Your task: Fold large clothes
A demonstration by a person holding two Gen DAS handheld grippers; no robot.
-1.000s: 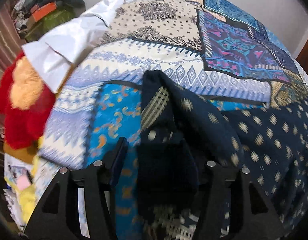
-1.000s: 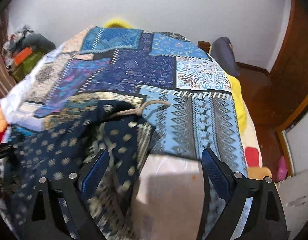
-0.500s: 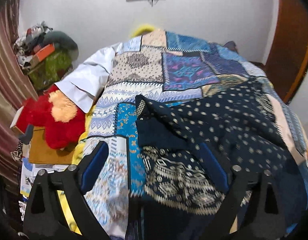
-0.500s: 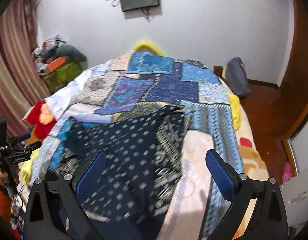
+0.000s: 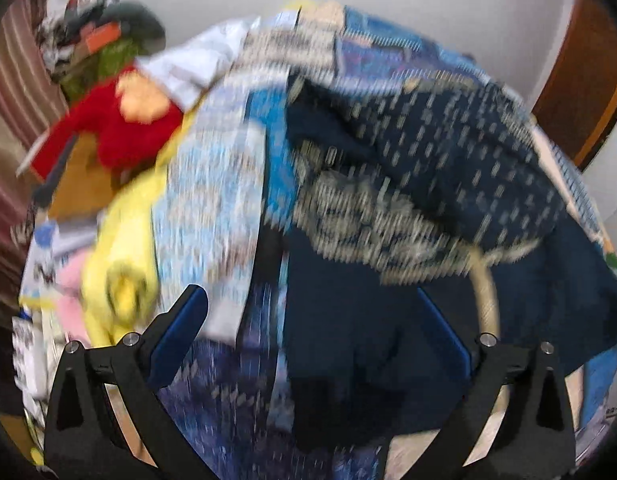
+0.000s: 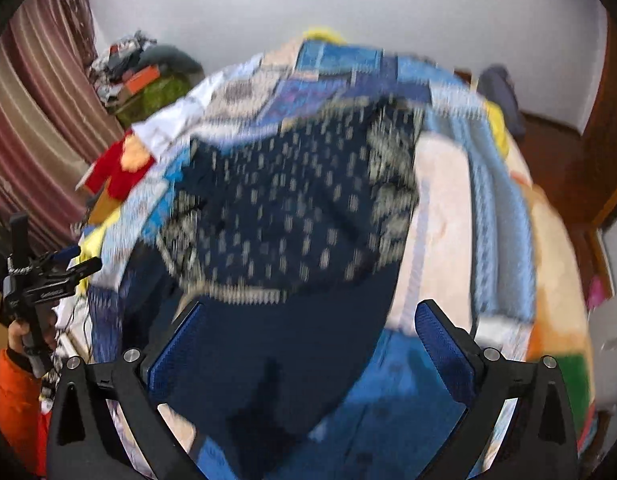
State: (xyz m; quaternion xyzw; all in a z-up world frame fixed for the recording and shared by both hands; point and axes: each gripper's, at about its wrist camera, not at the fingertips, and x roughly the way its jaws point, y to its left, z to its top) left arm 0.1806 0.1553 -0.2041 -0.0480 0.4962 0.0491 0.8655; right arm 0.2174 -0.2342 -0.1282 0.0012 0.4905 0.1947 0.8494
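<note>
A large dark navy garment with pale dots and a patterned cream border lies folded over on the patchwork bedspread. It also shows in the right wrist view. My left gripper is open and empty above the garment's near edge. My right gripper is open and empty above its plain navy near part. The left gripper also shows at the left edge of the right wrist view. Both views are motion-blurred.
A red and orange plush toy lies at the bed's left edge. A pile of clothes sits in the far left corner by a striped curtain. A wooden door stands at the right. A dark bag lies on the floor.
One second ago my left gripper was shut on the garment; it let go. Both grippers have pulled back toward the near edge of the bed and both views now blur.
</note>
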